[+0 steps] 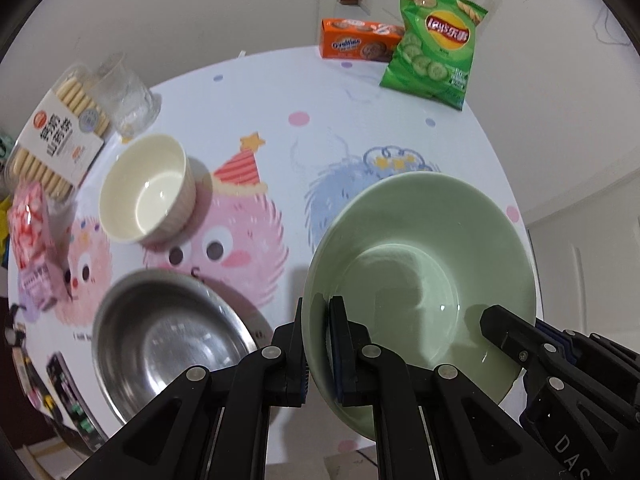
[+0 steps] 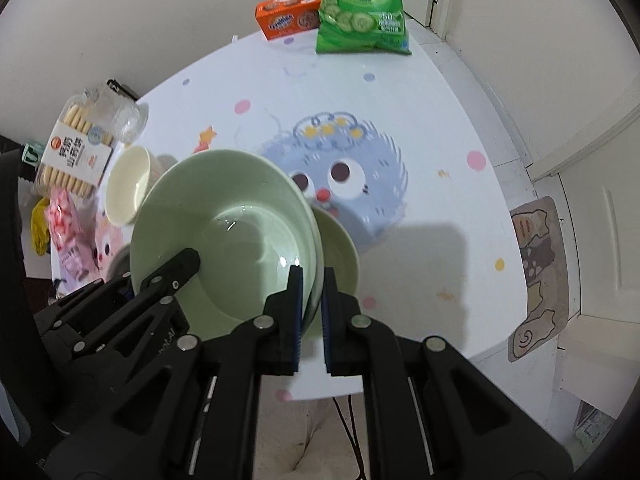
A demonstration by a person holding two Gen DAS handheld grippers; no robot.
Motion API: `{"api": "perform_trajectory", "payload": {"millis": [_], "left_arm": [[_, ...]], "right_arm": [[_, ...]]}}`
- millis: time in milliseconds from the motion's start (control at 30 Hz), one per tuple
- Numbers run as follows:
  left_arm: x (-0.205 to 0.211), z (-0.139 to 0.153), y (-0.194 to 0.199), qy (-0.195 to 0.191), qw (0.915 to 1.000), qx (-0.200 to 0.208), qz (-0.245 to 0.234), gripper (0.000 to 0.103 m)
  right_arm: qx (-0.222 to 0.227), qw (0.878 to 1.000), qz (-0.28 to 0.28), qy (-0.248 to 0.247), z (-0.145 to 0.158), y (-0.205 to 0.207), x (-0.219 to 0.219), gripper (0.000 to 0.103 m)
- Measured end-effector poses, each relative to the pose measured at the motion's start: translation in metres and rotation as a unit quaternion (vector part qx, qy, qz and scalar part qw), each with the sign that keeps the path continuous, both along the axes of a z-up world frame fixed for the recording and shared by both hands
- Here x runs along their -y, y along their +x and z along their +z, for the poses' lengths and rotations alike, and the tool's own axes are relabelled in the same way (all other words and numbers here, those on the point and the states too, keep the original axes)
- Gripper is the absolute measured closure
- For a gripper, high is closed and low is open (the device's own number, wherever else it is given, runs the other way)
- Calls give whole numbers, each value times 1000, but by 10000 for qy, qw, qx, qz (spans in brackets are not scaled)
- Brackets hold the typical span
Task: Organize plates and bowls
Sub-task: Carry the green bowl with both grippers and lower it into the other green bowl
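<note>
A pale green bowl (image 1: 420, 268) (image 2: 224, 232) is held above the table by both grippers. My left gripper (image 1: 318, 344) is shut on its left rim. My right gripper (image 2: 311, 312) is shut on its right rim. A second pale green dish (image 2: 340, 248) sits just under and to the right of the bowl in the right wrist view. A cream ribbed bowl (image 1: 146, 190) (image 2: 128, 186) stands on the table to the left. A steel bowl (image 1: 168, 344) lies at the front left, below and left of the left gripper.
The round table (image 1: 320, 92) has a cartoon-print cover. A green chip bag (image 1: 434, 40) and an orange biscuit box (image 1: 360, 42) stand at the far edge. A biscuit pack (image 1: 60, 128), a glass (image 1: 124, 96) and a pink packet (image 1: 32, 236) crowd the left side.
</note>
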State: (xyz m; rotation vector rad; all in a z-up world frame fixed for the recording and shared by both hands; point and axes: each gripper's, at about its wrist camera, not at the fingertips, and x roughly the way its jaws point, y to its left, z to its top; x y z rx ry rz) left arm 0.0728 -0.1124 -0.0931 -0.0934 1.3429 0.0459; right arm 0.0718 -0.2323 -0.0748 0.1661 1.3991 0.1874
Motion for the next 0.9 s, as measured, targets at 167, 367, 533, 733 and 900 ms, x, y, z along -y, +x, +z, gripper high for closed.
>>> {"api": "perform_trajectory", "payload": {"millis": [167,367,533,733,900], "left_arm": [[5,-12,-5,0,9999,-140,39,95],[10,-25,-6,-23,9998,-201,14,95],[10,-29,-1,-23,9999,-166,-8,95],[11,-30,1,48,9999,-102,-105,95],[13,-31,2,195,9996,-25,-200,95]], "right_arm": [[-102,9999,72,-30,-12,-9,5,93],[-193,9998,61,-49,-24,-11,9,93],[-196,9998,19,-47,-30,-8,11,93],[-263,9996,-33,-23,-36,-5,12,93],[-311,9995,-80,20,-41,-5,13,93]]}}
